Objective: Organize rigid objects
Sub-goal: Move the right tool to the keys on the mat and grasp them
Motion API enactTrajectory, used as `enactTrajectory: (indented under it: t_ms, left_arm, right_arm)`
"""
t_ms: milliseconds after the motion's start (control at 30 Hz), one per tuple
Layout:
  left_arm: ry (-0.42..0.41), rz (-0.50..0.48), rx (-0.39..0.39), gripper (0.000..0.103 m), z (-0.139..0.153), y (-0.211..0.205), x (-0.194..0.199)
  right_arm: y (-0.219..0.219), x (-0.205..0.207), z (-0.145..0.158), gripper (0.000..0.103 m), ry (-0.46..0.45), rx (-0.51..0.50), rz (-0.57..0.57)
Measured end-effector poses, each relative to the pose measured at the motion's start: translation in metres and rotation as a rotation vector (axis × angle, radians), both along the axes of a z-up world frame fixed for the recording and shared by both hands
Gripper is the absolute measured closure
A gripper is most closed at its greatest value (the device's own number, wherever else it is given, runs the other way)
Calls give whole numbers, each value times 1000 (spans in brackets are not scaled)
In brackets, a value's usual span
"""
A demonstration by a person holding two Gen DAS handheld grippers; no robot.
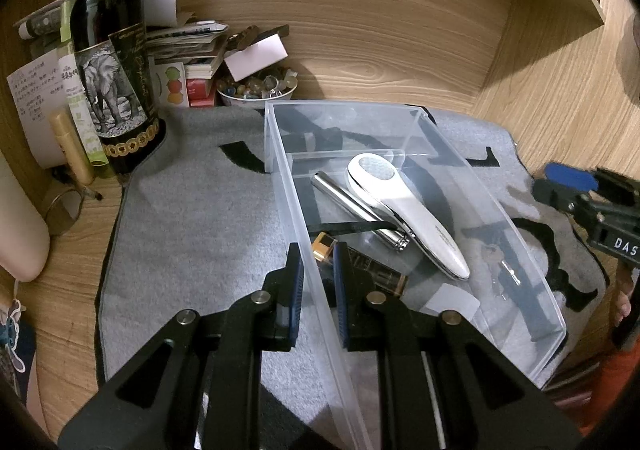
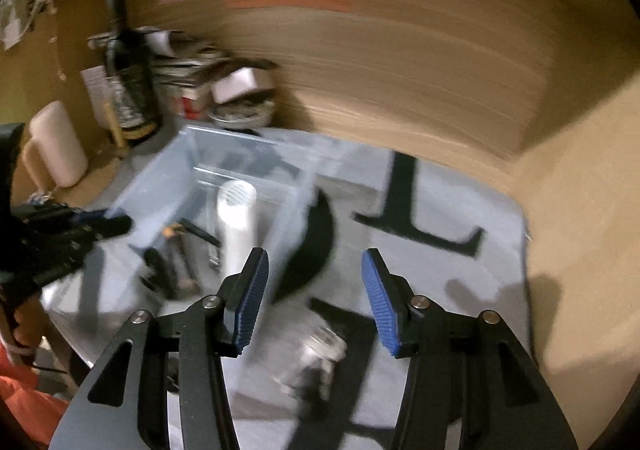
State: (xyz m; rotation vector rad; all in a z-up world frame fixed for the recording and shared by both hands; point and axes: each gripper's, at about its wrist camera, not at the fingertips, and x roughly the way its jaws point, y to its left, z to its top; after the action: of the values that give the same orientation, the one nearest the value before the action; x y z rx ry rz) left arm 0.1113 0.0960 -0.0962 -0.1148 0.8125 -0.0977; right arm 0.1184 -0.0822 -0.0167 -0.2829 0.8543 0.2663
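A clear plastic box (image 1: 280,177) stands on the grey mat (image 1: 200,217). In it lie a white handheld device (image 1: 408,213), a chrome cylinder (image 1: 344,193), a black and amber tube (image 1: 372,270) and some keys (image 1: 500,270). My left gripper (image 1: 318,250) is shut on the box's near left wall, one pad on each side of it. In the blurred right wrist view, my right gripper (image 2: 313,254) is open above the mat to the right of the box (image 2: 192,177), with nothing between its pads. A small glass jar (image 2: 316,358) lies on the mat beneath it.
A dark wine bottle (image 1: 112,49), a gold tube (image 1: 72,145), stacked papers (image 1: 188,45) and a bowl of stones (image 1: 256,89) crowd the back left corner. Wooden walls close in behind and on the right. An orange sleeve (image 2: 24,402) shows at the lower left.
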Motion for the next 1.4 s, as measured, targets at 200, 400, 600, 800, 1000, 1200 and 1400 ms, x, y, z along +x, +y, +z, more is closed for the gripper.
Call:
enactTrajectory:
  t_ms: [200, 400, 600, 800, 1000, 1200, 1400]
  left_arm:
    - [6, 7, 12, 89, 0, -2, 0]
    - [12, 12, 22, 89, -1, -4, 0]
    - [13, 13, 24, 89, -1, -4, -1]
    - [12, 17, 14, 89, -1, -3, -2]
    - [10, 17, 11, 89, -1, -2, -3]
    - [10, 16, 11, 89, -1, -2, -3]
    - [10, 17, 11, 89, -1, -2, -3]
  right_arm:
    - [-39, -8, -23, 57, 71, 13, -104]
    - [-45, -27, -55, 57, 169, 45, -106]
    - [-34, -41, -75, 57, 240, 64, -51]
    - [-28, -43, -80, 75, 207, 46, -43]
    - [-41, -44, -73, 85, 197, 53, -79]
    - [-57, -42, -66, 85, 169, 34, -143]
    - [-78, -38, -67, 83, 224, 17, -195]
